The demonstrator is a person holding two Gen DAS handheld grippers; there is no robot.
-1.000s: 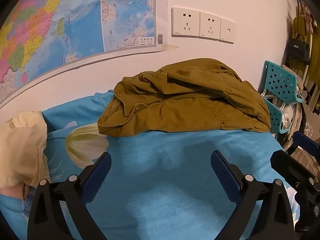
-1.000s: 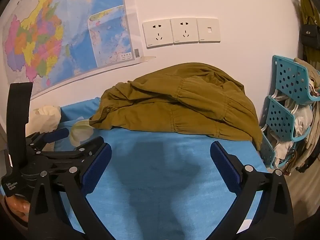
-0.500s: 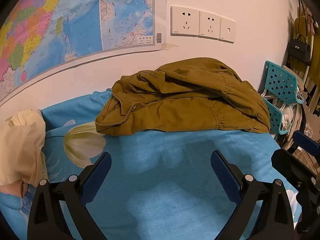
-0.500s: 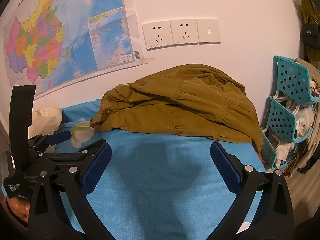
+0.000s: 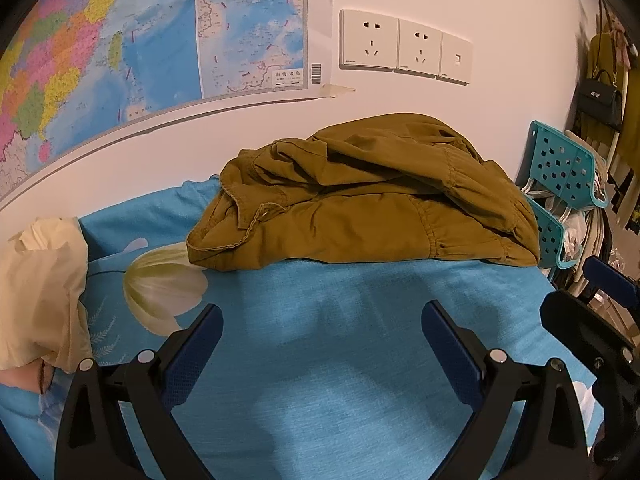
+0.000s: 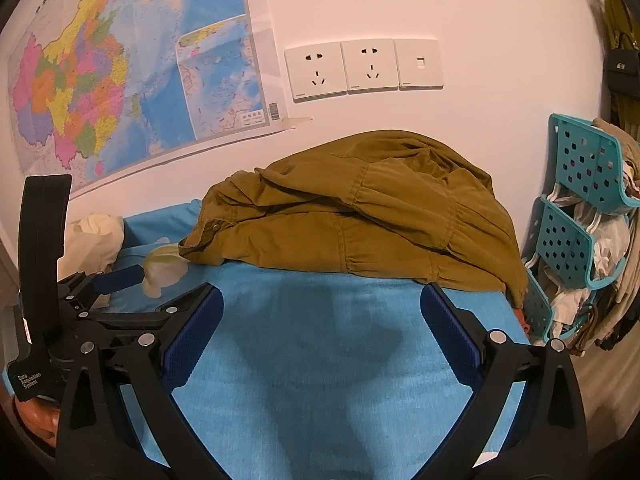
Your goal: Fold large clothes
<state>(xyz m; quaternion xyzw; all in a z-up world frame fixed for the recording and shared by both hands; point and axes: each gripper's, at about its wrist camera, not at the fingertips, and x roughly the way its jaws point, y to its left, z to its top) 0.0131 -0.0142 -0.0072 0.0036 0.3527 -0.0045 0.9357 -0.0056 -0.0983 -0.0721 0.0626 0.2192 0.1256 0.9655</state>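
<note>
Olive jacket — slightly nearer now.

Olive jacket slightly nearer in both views, heap unchanged

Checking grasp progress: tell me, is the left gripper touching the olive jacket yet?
Apart. The left wrist view shows bare blue sheet between the open left gripper and the olive jacket.
</note>
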